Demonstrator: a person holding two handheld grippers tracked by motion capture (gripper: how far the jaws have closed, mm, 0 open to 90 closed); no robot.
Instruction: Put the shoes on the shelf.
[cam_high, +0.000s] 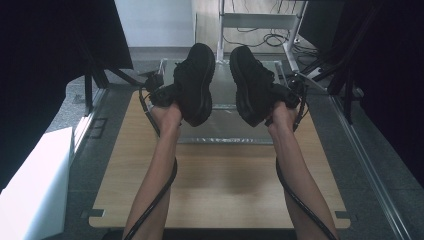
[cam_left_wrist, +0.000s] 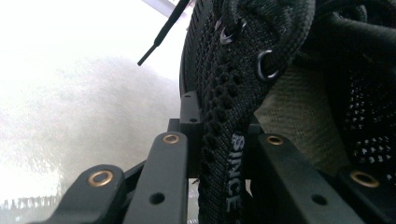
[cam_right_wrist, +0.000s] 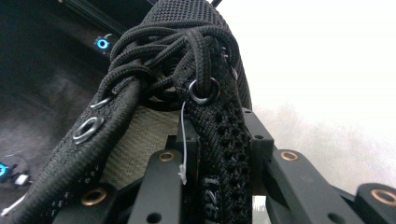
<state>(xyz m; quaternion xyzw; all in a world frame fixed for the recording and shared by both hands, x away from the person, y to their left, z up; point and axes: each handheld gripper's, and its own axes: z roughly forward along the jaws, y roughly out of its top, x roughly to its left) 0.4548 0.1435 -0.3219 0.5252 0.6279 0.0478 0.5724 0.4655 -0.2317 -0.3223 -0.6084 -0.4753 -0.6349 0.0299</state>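
Observation:
Two black lace-up shoes are held up in the air above the table. The left shoe (cam_high: 195, 82) hangs from my left gripper (cam_high: 167, 95), whose jaws are shut on its eyelet edge (cam_left_wrist: 224, 140) beside the collar. The right shoe (cam_high: 252, 85) hangs from my right gripper (cam_high: 282, 95), shut on the knit eyelet edge (cam_right_wrist: 217, 154) next to the laces (cam_right_wrist: 159, 51). Both soles face the high camera, toes pointing up and away. A lace tip (cam_left_wrist: 156, 44) dangles from the left shoe.
A wooden table (cam_high: 220, 175) lies below, with a shiny clear sheet (cam_high: 220, 127) on its far half. A white block (cam_high: 35, 185) stands at the left on the floor. A metal frame and cables (cam_high: 270, 30) sit beyond the table.

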